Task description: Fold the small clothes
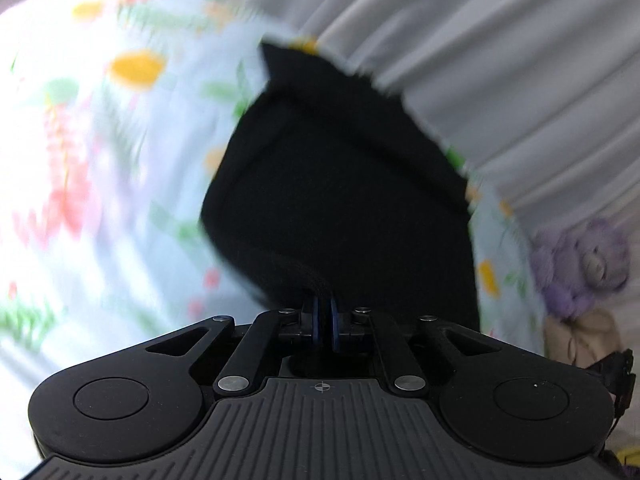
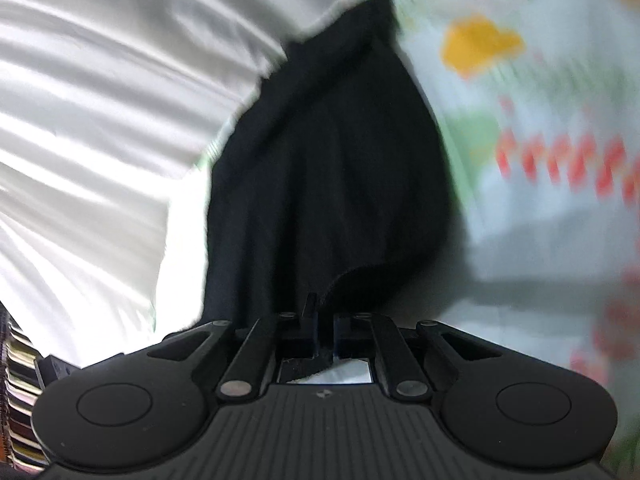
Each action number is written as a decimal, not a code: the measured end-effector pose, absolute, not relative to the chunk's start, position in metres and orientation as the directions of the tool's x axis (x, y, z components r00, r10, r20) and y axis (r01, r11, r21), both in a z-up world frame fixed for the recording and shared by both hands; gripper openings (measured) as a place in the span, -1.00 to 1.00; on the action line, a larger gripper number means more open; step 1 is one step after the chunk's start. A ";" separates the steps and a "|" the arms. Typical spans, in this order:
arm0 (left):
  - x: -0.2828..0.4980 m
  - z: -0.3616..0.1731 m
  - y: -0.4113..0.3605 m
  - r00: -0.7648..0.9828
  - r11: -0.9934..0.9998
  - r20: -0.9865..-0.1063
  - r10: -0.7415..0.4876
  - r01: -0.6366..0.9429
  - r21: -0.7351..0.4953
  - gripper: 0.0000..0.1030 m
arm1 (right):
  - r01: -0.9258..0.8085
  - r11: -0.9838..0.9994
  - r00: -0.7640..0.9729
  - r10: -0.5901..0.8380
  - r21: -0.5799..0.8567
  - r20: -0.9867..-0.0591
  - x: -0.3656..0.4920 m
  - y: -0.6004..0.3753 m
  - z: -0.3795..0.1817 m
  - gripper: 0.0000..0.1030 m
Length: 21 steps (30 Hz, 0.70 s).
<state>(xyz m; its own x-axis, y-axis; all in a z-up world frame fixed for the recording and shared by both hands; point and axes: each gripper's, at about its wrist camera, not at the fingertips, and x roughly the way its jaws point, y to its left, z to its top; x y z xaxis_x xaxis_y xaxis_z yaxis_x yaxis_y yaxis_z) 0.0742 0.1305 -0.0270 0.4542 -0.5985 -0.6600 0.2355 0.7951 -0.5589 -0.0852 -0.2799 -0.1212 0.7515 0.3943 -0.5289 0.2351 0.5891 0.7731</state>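
No legible txt, labels, brands or nos. in either view; sheet (image 1: 80, 160) print was too blurred to read.

We see a bed covered by a flowered sheet (image 1: 100, 160), pale blue-white with yellow, red and green blooms, blurred in both views. In the right wrist view the same sheet (image 2: 540, 120) fills the right side. A black garment (image 1: 340, 184) lies partly on it, its far end touching the sheet; in the right wrist view the garment (image 2: 332, 160) hangs over the sheet's edge. We cannot tell how much of the cloth rests flat. At the sheet's right edge, a purple stuffed toy (image 1: 580, 264) sits just beside it.
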 end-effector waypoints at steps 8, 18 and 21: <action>0.155 0.002 0.085 0.591 0.874 -0.647 -0.482 0.267 -0.407 -0.85 | 0.191 0.775 0.820 0.211 0.603 -0.532 -0.002 -0.290 -0.082 -0.89; 0.191 -0.031 0.069 0.660 0.943 -0.674 -0.330 0.203 -0.263 0.14 | 0.281 0.906 0.807 -0.043 0.318 -0.589 0.034 -0.296 -0.089 -0.12; 0.192 -0.037 0.084 0.648 0.937 -0.677 -0.349 0.243 -0.251 0.20 | 0.206 0.926 0.788 0.034 0.316 -0.614 0.036 -0.300 -0.097 0.05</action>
